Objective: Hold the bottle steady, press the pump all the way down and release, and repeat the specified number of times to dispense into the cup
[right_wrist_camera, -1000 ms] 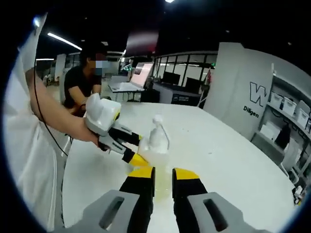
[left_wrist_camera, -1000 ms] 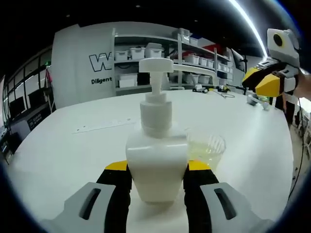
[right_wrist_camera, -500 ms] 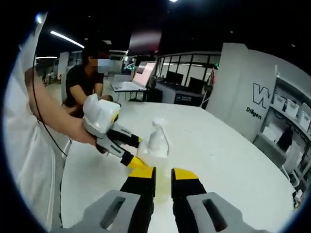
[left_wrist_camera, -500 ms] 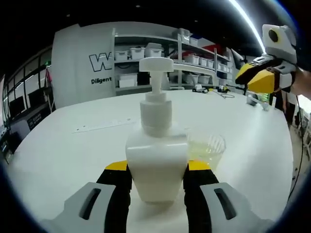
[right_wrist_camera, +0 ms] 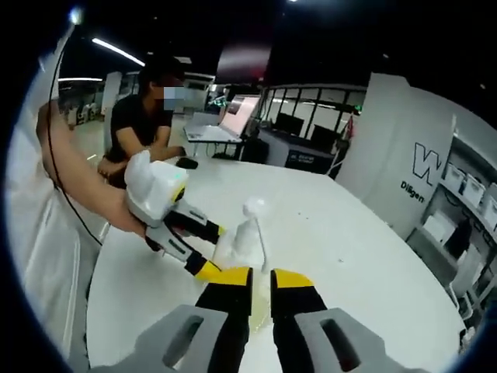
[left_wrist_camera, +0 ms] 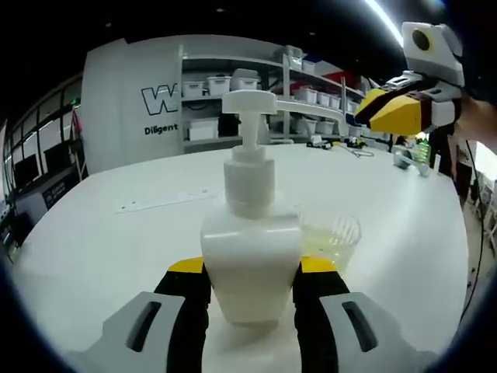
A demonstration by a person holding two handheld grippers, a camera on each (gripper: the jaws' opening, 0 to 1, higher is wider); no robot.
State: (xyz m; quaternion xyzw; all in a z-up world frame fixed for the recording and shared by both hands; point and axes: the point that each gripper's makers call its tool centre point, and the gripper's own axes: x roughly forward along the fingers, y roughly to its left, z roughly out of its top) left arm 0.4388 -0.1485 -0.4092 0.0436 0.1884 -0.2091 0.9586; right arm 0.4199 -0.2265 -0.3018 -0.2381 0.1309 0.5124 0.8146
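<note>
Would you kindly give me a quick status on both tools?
Left tool shut on bottle. Right tool raised beside pump, not touching. Cup under spout side. Nothing in the way.

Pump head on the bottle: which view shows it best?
The left gripper view. There the pump head stands sharp and raised above the bottle held by the left gripper. In the right gripper view it is small and blurred.

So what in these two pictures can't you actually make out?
- Level inside the white plastic pump bottle: left gripper view, opaque walls hide it.
- Near side of the clear plastic cup: left gripper view, the bottle and the left claw cover it.
- Cup in the right gripper view: the right claw blocks it.
- Wall lettering: left gripper view, cut off by the shelving.
</note>
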